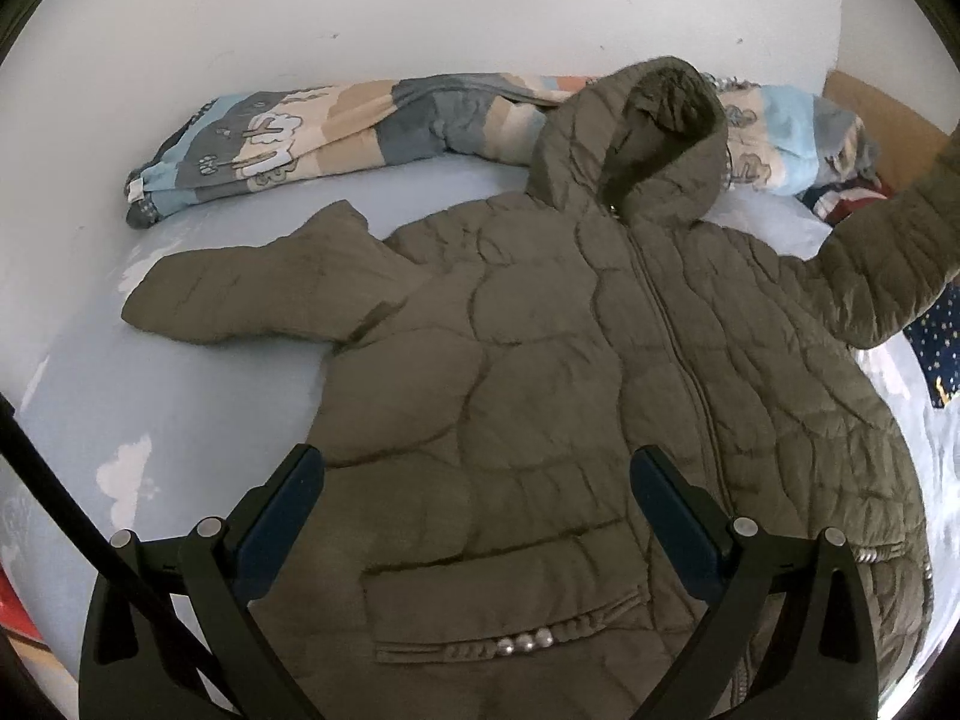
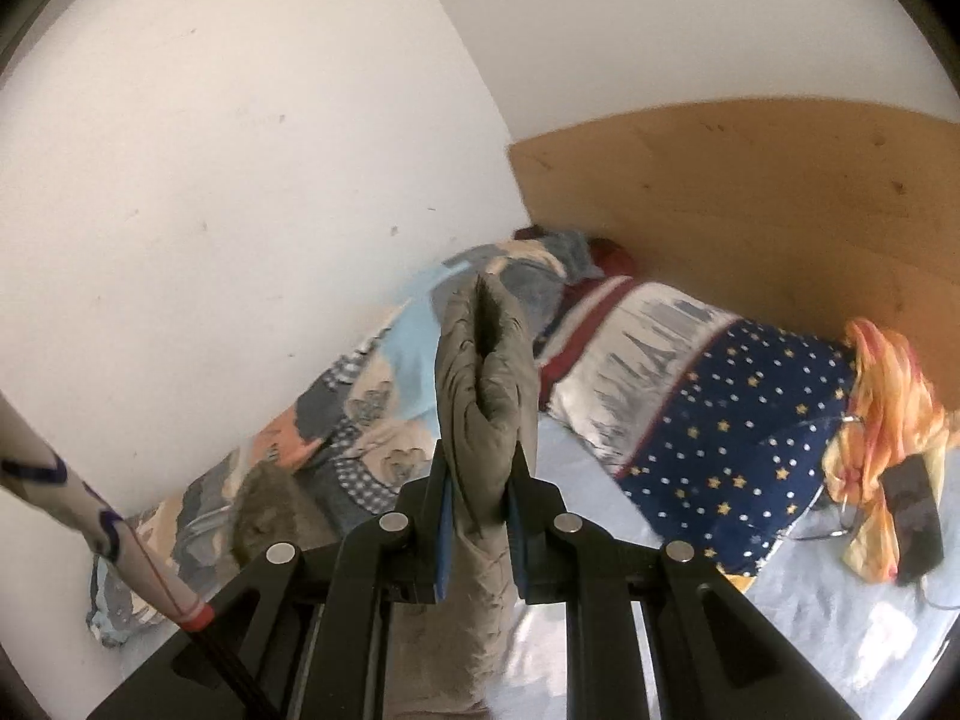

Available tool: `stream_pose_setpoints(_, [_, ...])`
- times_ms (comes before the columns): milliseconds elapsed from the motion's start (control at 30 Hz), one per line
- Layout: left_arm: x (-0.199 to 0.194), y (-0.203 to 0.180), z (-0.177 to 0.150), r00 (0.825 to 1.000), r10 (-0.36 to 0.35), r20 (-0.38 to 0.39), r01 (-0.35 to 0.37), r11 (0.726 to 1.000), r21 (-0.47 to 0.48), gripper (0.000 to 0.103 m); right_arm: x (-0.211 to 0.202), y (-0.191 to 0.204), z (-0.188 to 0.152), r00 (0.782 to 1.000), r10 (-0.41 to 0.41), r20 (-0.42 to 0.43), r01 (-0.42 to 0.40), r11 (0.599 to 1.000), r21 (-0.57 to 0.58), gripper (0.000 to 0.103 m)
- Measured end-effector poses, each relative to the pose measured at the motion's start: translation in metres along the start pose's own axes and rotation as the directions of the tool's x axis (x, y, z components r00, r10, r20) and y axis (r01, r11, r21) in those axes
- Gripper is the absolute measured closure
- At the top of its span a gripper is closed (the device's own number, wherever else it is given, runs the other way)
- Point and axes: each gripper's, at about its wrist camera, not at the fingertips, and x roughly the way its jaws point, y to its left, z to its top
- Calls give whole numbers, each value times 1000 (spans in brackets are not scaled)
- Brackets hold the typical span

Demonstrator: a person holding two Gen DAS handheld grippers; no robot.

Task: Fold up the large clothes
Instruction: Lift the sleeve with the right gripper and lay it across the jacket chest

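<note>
The olive puffer jacket lies front-up on the bed, hood at 12 o'clock. The left hand-held gripper hovers wide open over its hem; the right hand-held gripper clamps the raised sleeve cuff.

Matt quilted cloth jacket; smooth cotton-like bedsheet; matt wooden headboard.

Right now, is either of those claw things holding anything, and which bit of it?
The right gripper is clamped on the jacket's sleeve, near its cuff end. The left gripper is open above the jacket, holding nothing.
</note>
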Motion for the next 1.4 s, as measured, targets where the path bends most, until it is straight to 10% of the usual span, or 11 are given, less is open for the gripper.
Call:
stream_pose_setpoints(633, [-22,42,6,999,-16,41,19,995,-94,1,5,163,-82,977,173,-122,-192,966,-174,87])
stream_pose_setpoints(900, [-25,51,6,999,-19,39,24,992,-126,1,39,247,-175,922,262,-287,-331,915,-229,87])
stream_pose_setpoints(1400, [-17,57,10,999,-38,3,38,985,-169,1,139,317,-381,806,173,-566,-410,853,-323,87])
